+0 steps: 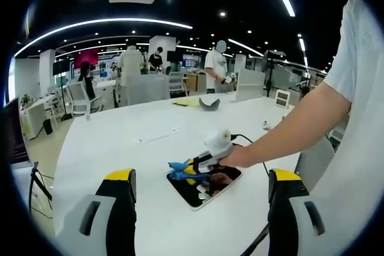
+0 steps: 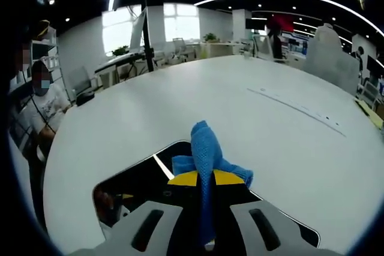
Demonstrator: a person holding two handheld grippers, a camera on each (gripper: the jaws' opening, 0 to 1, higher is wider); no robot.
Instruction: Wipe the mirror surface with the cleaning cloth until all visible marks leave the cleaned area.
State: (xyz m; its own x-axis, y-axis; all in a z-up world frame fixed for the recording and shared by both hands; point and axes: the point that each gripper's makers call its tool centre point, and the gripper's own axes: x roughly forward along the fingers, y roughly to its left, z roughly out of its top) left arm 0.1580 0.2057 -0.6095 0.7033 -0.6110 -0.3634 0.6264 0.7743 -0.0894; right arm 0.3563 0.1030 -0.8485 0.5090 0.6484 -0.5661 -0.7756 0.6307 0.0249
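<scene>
A bare forearm reached in from the right, its hand (image 1: 235,157) holding the right gripper (image 1: 191,171) tilted down over the mirror (image 1: 225,186) lying flat on the white desk (image 1: 126,142). Its fingers were clamped on the blue cloth (image 2: 207,154), pressed on the mirror's dark glass. The left gripper (image 1: 201,208) hovered near, its fingers spread wide and empty.

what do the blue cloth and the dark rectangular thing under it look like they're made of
The blue cleaning cloth looks like soft, matte microfibre: nubbly weave, limp folds. The dark rectangular mirror looks like glossy glass in a thin pale frame, since it reflects a ceiling light strip.
</scene>
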